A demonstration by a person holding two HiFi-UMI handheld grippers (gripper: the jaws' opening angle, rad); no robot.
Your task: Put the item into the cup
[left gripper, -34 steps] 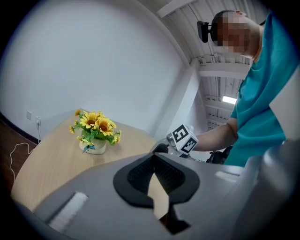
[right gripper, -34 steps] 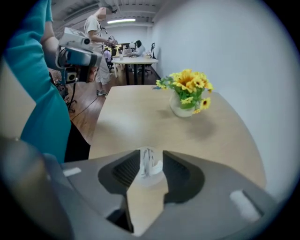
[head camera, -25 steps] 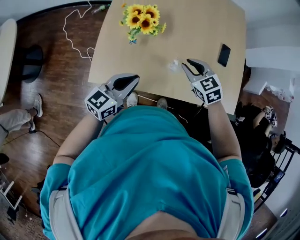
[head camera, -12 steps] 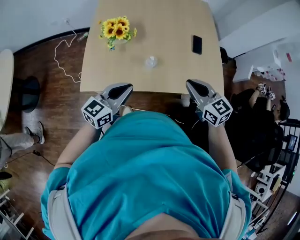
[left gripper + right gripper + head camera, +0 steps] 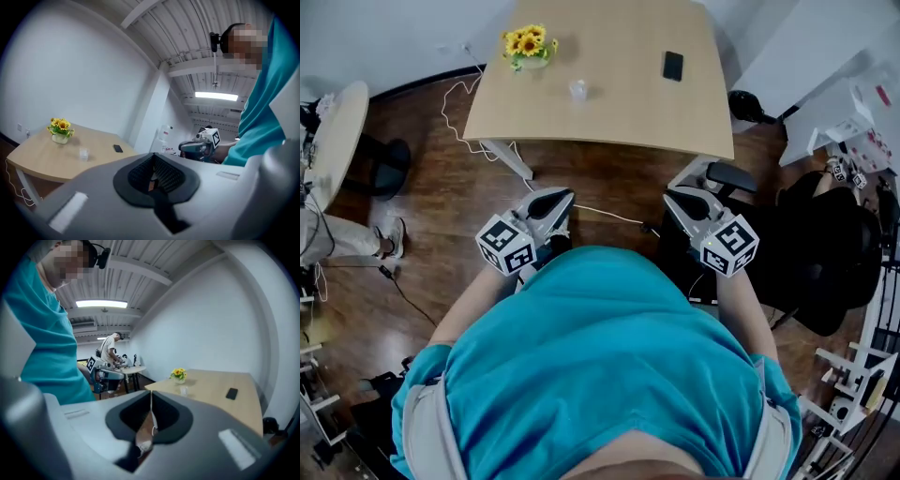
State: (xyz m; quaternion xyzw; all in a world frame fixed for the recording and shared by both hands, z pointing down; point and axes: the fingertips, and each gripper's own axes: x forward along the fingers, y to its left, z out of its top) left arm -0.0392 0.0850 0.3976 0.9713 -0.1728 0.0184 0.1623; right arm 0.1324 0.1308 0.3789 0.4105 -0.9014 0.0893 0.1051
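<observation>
Standing well back with left hand-held gripper and right hand-held gripper both pinched shut on nothing, close against the teal shirt, small clear cup far ahead of them on the pale wooden tabletop, presumably with placing already done; item itself indiscernible.

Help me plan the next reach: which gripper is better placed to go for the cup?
Left, narrowly. Both grippers are shut and off the table, but the left gripper lines up closer with the cup; the right gripper sits further to the side.
</observation>
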